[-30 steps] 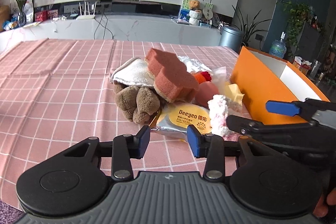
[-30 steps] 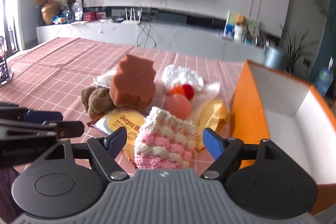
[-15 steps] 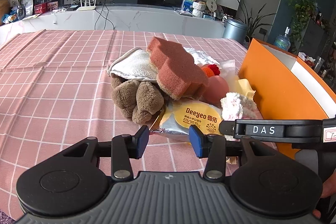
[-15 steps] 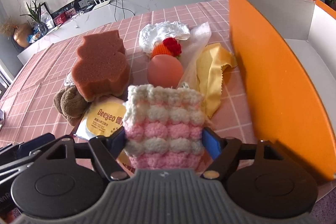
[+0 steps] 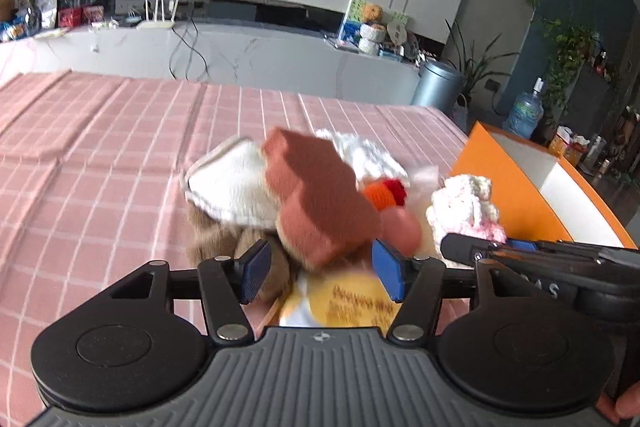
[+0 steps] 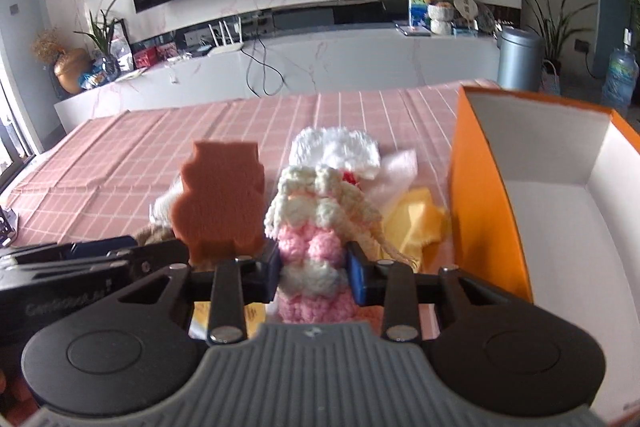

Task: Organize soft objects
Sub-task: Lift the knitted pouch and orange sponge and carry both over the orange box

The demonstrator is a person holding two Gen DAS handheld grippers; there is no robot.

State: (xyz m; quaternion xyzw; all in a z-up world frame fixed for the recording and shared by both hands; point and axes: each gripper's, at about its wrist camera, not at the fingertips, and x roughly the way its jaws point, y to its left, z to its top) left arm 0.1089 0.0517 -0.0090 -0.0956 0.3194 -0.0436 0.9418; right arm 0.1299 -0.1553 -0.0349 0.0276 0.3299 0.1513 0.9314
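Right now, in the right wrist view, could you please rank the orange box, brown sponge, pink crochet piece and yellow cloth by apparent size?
1. orange box
2. brown sponge and pink crochet piece: alike; the crochet is nearer, so unsure
3. yellow cloth, partly hidden

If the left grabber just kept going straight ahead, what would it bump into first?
Probably the brown sponge. The left gripper has its jaws opening, nothing pinched, and the sponge's near corner sits right between them. The fuzzy brown plush toy lies just left; depth is blurry.

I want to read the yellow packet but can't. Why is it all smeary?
In the left wrist view the yellow packet and brown sponge are streaked by motion blur; in the right wrist view the crocheted piece is also soft, while far walls bend from the fisheye.
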